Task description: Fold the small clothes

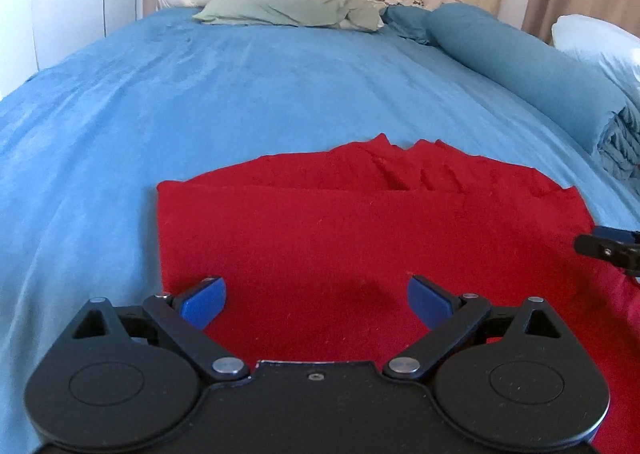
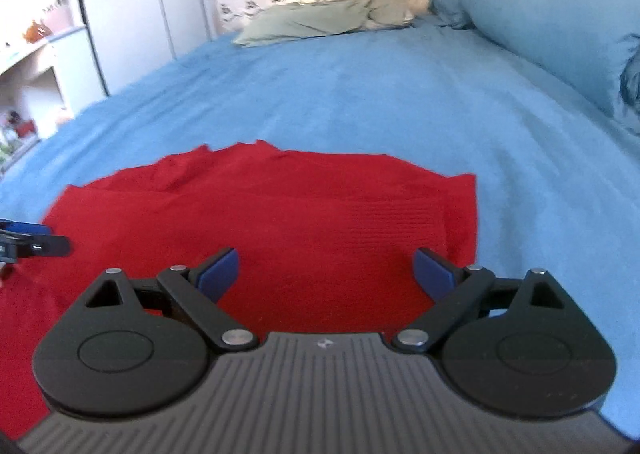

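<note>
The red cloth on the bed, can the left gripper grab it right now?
Probably yes. The left gripper is open just above the red cloth, which lies flat on the blue bedspread, and nothing sits between them. The right gripper is also open, over the cloth's other side.

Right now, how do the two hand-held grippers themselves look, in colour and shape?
Both are black. The left hand-held gripper and the right hand-held gripper each carry two blue finger pads on hinged black links with silver pivot pins and round side housings. The right one has a grey ribbed body.
</note>
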{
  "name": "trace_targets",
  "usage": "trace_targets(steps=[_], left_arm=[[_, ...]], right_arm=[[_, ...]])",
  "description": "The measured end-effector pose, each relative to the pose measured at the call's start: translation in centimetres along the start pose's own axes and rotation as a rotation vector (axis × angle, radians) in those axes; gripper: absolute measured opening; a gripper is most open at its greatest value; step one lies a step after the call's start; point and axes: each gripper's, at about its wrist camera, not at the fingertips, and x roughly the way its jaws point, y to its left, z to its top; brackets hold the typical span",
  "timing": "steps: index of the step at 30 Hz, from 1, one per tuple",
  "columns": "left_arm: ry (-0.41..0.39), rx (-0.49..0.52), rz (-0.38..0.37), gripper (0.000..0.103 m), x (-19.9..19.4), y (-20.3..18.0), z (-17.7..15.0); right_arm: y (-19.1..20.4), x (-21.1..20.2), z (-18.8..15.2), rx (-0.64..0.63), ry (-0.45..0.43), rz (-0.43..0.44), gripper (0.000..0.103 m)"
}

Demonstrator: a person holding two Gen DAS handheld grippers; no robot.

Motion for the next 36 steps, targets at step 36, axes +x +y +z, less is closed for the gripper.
trace_targets(steps=[36], left_arm=[[-0.136,-0.209,-0.004,0.103,-36.7,-3.3,-14.3]], right_arm=[[5.9,-41.1,-7.9,-0.004,-0.122,-0.134,0.103]])
